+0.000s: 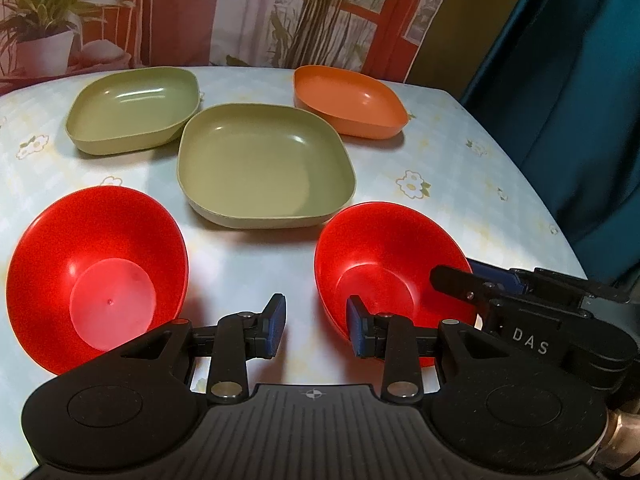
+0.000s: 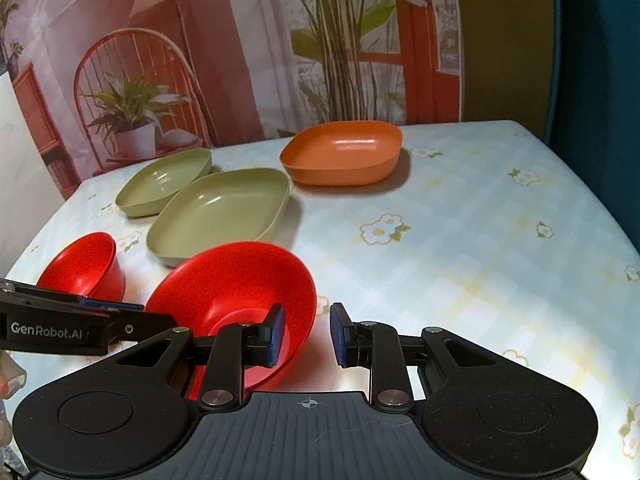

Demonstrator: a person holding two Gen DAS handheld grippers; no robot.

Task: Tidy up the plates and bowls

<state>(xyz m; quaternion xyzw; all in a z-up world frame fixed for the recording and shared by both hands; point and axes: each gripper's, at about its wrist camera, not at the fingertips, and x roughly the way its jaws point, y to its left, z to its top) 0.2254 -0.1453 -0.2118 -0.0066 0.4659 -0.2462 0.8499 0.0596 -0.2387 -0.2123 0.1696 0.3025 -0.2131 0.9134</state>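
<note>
Both tools with jaws apart, nothing held: left gripper [image 1: 316, 326] between two red bowls, right gripper [image 2: 307, 334] straddling the rim of the right red bowl [image 2: 240, 280]. Other red bowl [image 1: 96, 264] near the table's [image 2: 460, 240] left edge. Toward the far edge: two green plates [image 1: 264, 164] [image 1: 134, 108], almost touching, and an orange plate [image 1: 348, 100].

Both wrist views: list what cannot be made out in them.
- Near rim of the left red round plastic bowl: left wrist view, hidden by the left gripper body.
- Near side of the right red round plastic bowl: right wrist view, hidden by the right gripper finger and the other gripper's arm.
- Near edge of the flowered tablecloth-covered table: both views, covered by gripper bodies.
</note>
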